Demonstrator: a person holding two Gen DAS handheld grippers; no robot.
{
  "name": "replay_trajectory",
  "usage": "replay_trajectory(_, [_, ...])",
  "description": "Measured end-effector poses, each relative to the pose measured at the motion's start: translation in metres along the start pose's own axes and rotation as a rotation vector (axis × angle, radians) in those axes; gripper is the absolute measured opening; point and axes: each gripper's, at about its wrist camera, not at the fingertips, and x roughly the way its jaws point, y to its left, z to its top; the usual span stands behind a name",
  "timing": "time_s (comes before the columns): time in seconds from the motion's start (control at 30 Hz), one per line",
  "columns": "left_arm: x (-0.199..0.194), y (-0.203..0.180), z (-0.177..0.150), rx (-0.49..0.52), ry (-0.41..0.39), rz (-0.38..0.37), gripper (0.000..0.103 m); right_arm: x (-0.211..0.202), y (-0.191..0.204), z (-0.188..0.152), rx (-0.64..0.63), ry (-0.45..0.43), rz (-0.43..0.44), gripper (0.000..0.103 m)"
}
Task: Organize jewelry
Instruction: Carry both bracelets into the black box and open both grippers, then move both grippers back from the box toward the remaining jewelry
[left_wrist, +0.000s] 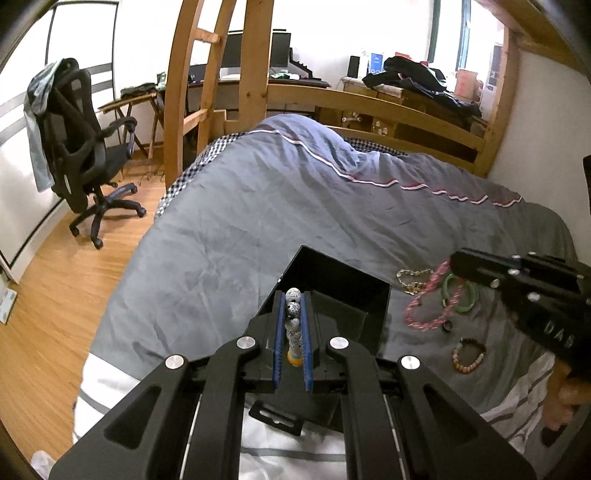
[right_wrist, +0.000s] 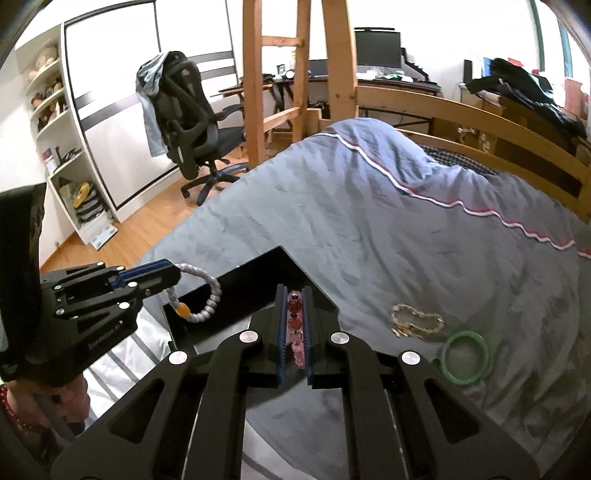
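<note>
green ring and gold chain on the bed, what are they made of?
Green ring: looks like jade or glass, maybe plastic; smooth, glossy, slightly see-through, one rigid hoop. Gold chain: likely gold-tone metal; small shiny links, lying limp in a loose heap on the grey quilt. Plating versus solid can't be told.

Seen: white black-speckled bracelet (left_wrist: 292, 312), pink beaded strand (right_wrist: 296, 332), green bangle (right_wrist: 466, 357), black box (left_wrist: 354, 295), grey blanket (left_wrist: 258, 206).

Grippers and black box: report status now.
Left gripper shut on white speckled bead bracelet, over black box. Right gripper shut on pink bead strand. Nothing in the way.
</note>
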Motion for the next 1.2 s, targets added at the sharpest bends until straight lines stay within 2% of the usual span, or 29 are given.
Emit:
replay_trajectory(0.17, [0.015, 0.005, -0.001, -0.024, 0.047, -0.022, 0.008, 0.023, 0.011, 0.005, -0.013, 0.023, 0.015, 0.008])
replay_trajectory(0.53, [0.038, 0.021, -0.012, -0.06, 0.161, 0.08, 0.008, 0.07, 0.012, -0.009, 0.001, 0.108, 0.062, 0.009])
replay_trajectory(0.57, [0.038, 0.024, -0.012, -0.071, 0.159, 0.088, 0.013, 0.072, 0.012, -0.009, 0.007, 0.118, 0.063, 0.009])
replay_trajectory(0.6, [0.037, 0.026, -0.011, -0.082, 0.157, 0.092, 0.022, 0.072, 0.011, -0.009, 0.017, 0.122, 0.071, 0.013])
replay_trajectory(0.63, [0.035, 0.027, -0.011, -0.094, 0.149, 0.098, 0.054, 0.071, 0.011, -0.009, 0.022, 0.119, 0.076, 0.016])
replay_trajectory(0.67, [0.029, 0.029, -0.011, -0.106, 0.121, 0.107, 0.079, 0.068, 0.009, -0.008, 0.029, 0.108, 0.074, 0.027])
replay_trajectory(0.7, [0.024, 0.03, -0.01, -0.11, 0.094, 0.114, 0.081, 0.063, 0.007, -0.007, 0.037, 0.091, 0.073, 0.043])
replay_trajectory(0.73, [0.019, 0.029, -0.009, -0.107, 0.072, 0.117, 0.081, 0.059, 0.006, -0.006, 0.043, 0.077, 0.075, 0.051])
replay_trajectory(0.8, [0.016, 0.029, -0.009, -0.109, 0.058, 0.118, 0.082, 0.048, 0.002, -0.003, 0.05, 0.04, 0.051, 0.074])
replay_trajectory(0.83, [0.015, 0.028, -0.01, -0.108, 0.055, 0.117, 0.085, 0.042, -0.001, -0.001, 0.049, 0.027, 0.033, 0.077])
replay_trajectory(0.9, [0.014, 0.025, -0.01, -0.096, 0.049, 0.118, 0.09, 0.028, -0.007, 0.002, 0.042, -0.001, -0.026, 0.092])
replay_trajectory(0.97, [0.01, 0.019, -0.011, -0.074, 0.031, 0.125, 0.095, 0.015, -0.016, 0.004, 0.041, -0.018, -0.076, 0.093])
replay_trajectory(1.2, [0.005, -0.011, -0.018, 0.008, 0.014, 0.142, 0.096, -0.03, -0.056, 0.0, 0.046, -0.026, -0.172, 0.098])
